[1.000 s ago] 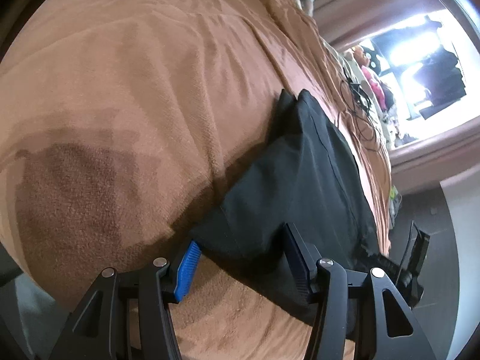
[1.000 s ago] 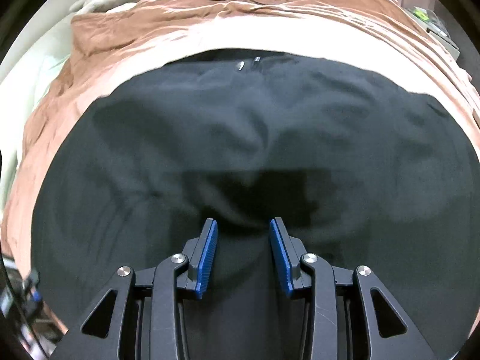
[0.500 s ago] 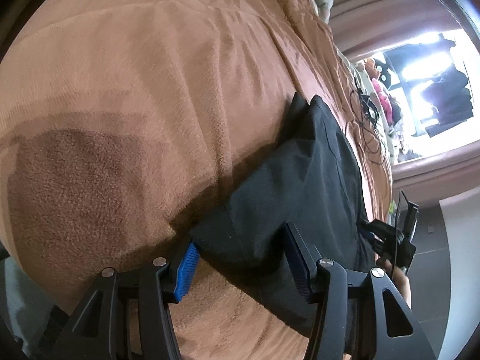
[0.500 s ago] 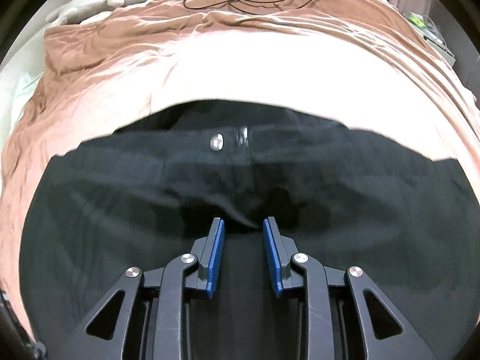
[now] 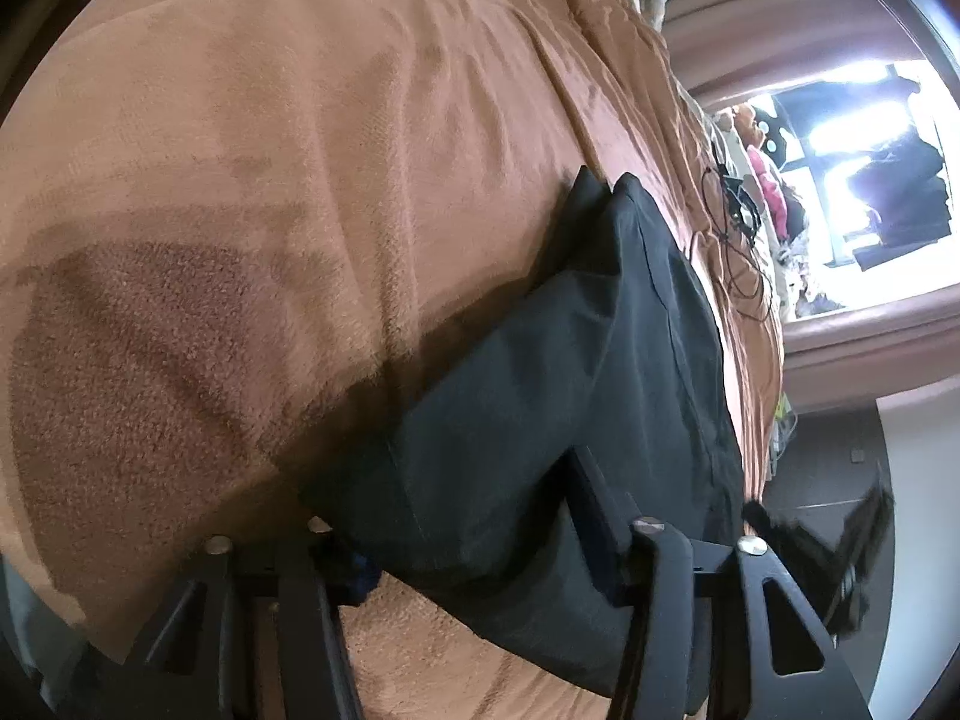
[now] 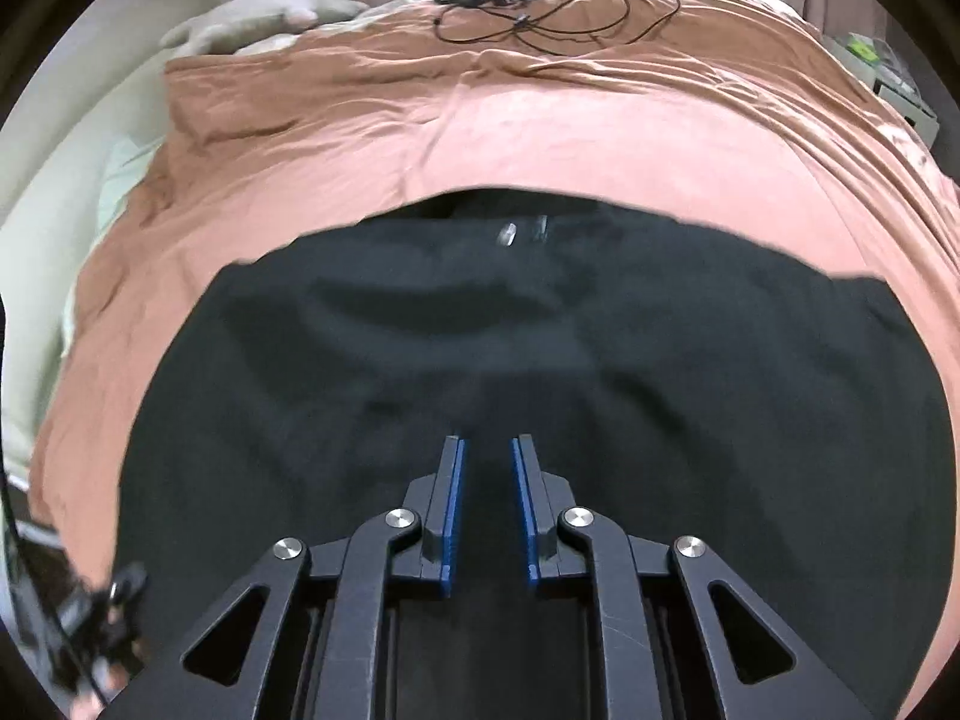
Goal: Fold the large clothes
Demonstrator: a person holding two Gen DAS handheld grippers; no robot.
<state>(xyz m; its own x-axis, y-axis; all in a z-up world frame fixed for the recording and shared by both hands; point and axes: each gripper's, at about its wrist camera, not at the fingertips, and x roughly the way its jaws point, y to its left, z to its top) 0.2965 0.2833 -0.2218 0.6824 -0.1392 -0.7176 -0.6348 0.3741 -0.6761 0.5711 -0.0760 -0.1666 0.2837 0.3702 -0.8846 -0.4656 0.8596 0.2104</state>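
Our left hand-held gripper [image 5: 474, 516] straddles a corner of the black trousers [image 6: 540, 372], fingers apart; our right hand-held gripper [image 6: 486, 504] hovers narrowly parted, gripping nothing. We judge the trousers folded over once on the bed's brown blanket [image 5: 270, 180], with further folds left.

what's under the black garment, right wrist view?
The black garment lies on the brown blanket, which shows around its far and side edges. Anything between the two is covered; the right gripper hovers above.

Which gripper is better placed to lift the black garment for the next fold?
Probably the left gripper: the black garment sits between its fingers. The right gripper is over mid-cloth.
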